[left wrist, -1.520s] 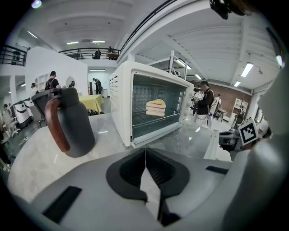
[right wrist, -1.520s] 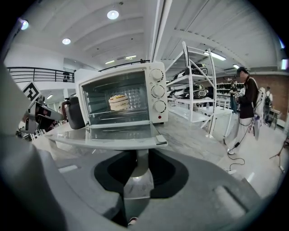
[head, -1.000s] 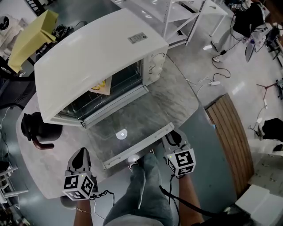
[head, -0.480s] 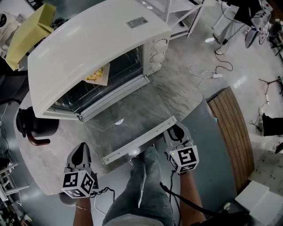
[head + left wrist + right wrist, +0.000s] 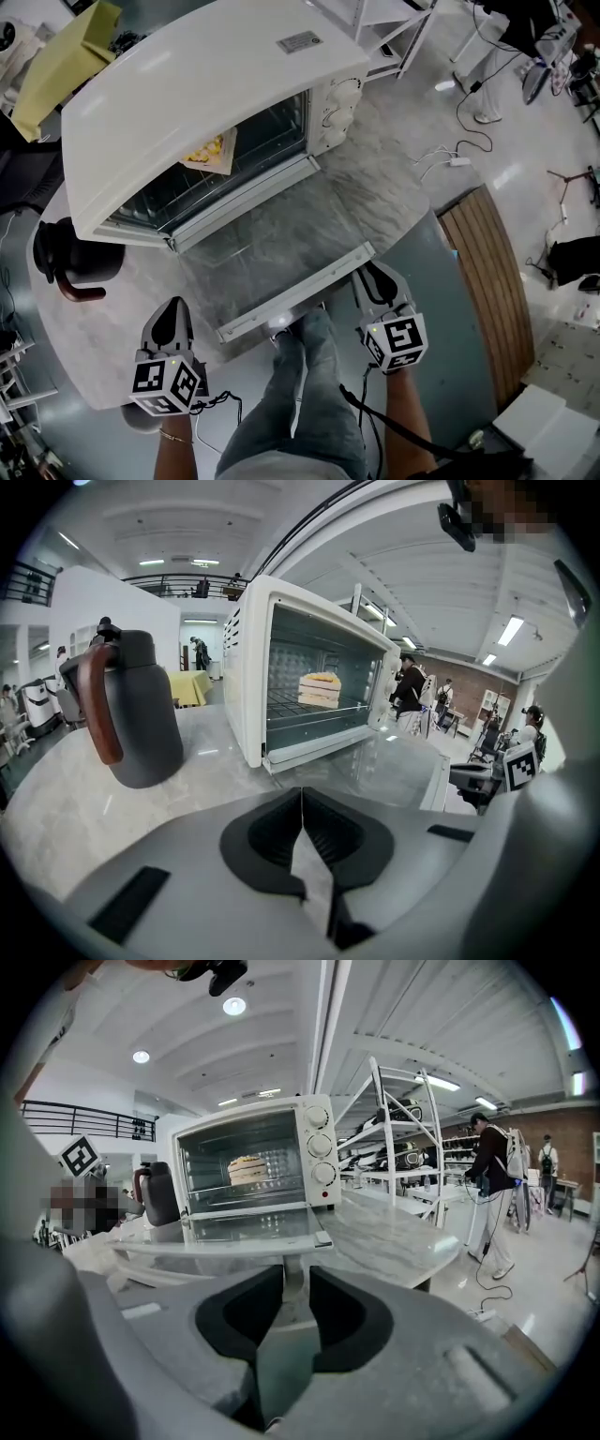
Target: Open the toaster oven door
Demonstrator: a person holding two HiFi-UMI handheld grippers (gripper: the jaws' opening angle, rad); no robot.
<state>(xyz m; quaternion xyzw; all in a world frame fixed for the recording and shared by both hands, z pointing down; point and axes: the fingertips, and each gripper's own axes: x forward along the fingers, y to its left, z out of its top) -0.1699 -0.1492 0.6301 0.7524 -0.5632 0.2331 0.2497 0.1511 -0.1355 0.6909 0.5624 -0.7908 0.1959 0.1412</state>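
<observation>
Person at work, seen from above: both forearms [image 5: 405, 427] reach forward and down, a gripper in each hand. The left gripper [image 5: 301, 797] has its jaws pressed together with nothing between them; the right gripper [image 5: 288, 1283] points ahead, jaws a narrow gap apart.

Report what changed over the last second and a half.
The right tongs have backed a little away from the toaster oven door; its front edge now sits farther off in the right gripper view, jaws slightly apart on nothing. No grasp or release visible. Same as before: door flat open, left tongs shut and empty, dark jug beside the toaster oven.
</observation>
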